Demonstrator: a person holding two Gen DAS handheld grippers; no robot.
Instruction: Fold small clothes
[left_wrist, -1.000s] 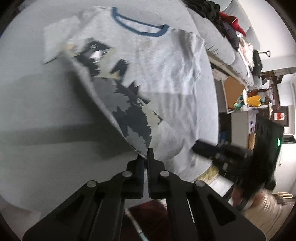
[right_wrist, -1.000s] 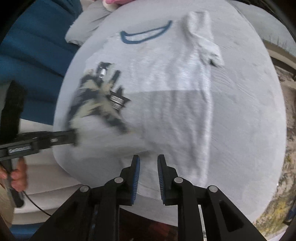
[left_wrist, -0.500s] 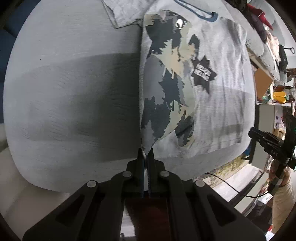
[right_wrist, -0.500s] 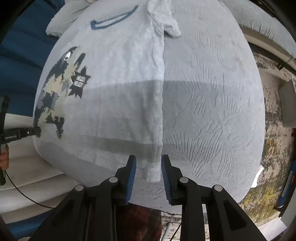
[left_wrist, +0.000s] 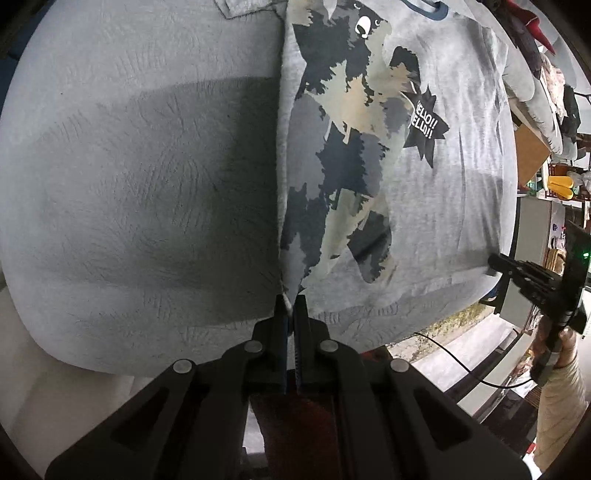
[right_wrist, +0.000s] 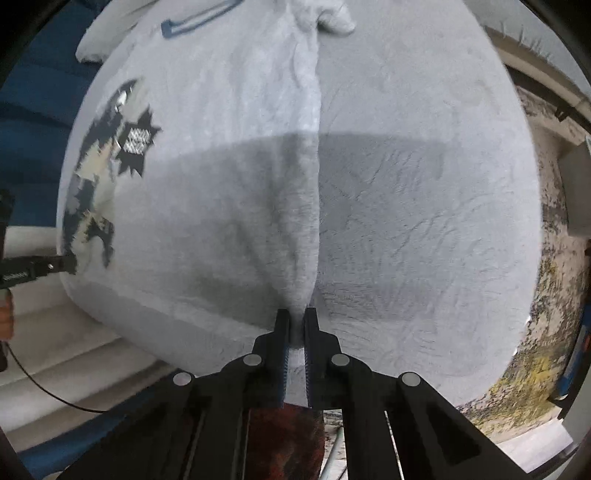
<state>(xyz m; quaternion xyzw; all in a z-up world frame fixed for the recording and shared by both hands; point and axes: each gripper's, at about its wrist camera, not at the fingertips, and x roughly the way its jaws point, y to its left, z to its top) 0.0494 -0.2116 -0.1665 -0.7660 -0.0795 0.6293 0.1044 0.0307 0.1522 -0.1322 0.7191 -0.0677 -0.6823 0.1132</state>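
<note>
Pinching both bottom corners now: your right gripper (right_wrist: 295, 325) has just been closing, w/ the hem of the grey t-shirt (right_wrist: 229, 177) between its pads, and it's clamped on that corner. A sec ago it was hovering open over the cloth. Your left gripper (left_wrist: 290, 314) stays fully closed on the opposite hem corner, that side now flipped print-up. Means, I'd say, you're set to lift & fold. Shirt lies spread on the grey cushion (left_wrist: 140, 177), blue collar (right_wrist: 195, 20) at the far end, camo animal print (left_wrist: 343, 147) w/ a "HELLO!!" burst, side edges wrinkled.
</note>
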